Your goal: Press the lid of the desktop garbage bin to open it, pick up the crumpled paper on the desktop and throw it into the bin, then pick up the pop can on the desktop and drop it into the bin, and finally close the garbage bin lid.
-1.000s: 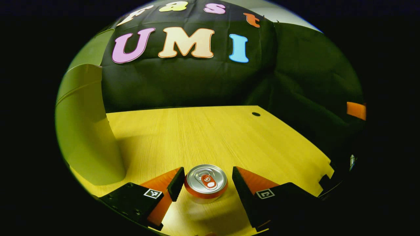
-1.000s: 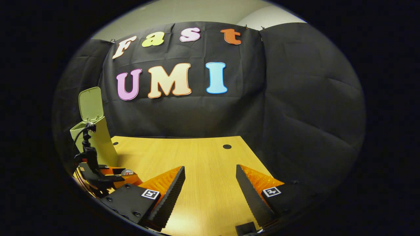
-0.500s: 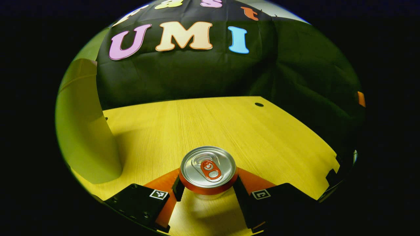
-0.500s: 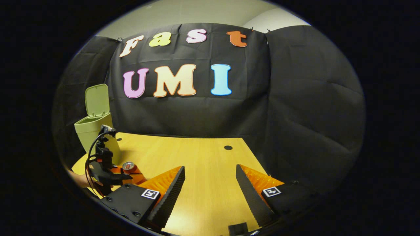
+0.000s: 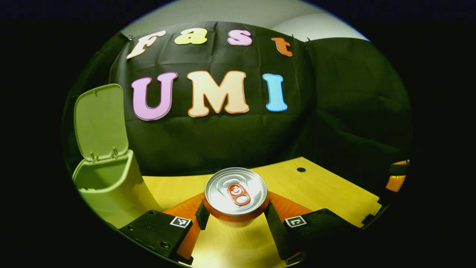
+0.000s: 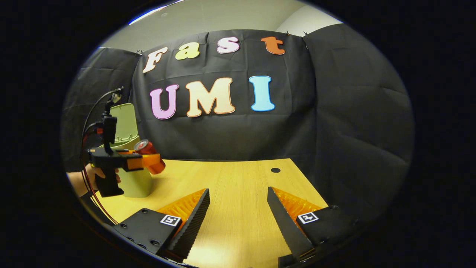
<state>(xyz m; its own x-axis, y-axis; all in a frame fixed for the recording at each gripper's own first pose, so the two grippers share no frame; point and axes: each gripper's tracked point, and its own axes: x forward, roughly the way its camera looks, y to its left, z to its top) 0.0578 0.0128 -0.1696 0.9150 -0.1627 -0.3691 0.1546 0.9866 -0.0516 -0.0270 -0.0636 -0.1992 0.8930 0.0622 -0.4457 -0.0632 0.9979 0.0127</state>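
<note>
Pop can (image 5: pixel 236 195), a short aluminium cylinder with a silver top and a red pull tab, sits clamped between the two fingers of the left gripper (image 5: pixel 235 219), one finger pressing on each side. A second ago those fingers stood apart around the can as it rested on the yellow wooden desktop (image 5: pixel 327 193); half a second ago they closed on it. Now the can is lifted clear of the wood, as the right gripper view confirms: the can (image 6: pixel 148 153) hangs tilted in the air, held by a hand (image 6: pixel 97 175), just in front of the pale green plastic desktop bin (image 5: pixel 108 186). The bin's hinged lid (image 5: pixel 99 121) stands upright and open, so the mouth is free. No crumpled paper lies on the desktop, so that step looks done. The can is probably about to be carried over the opening and released. The right gripper (image 6: pixel 238 216) hovers low over the desktop, fingers apart and holding nothing.
</note>
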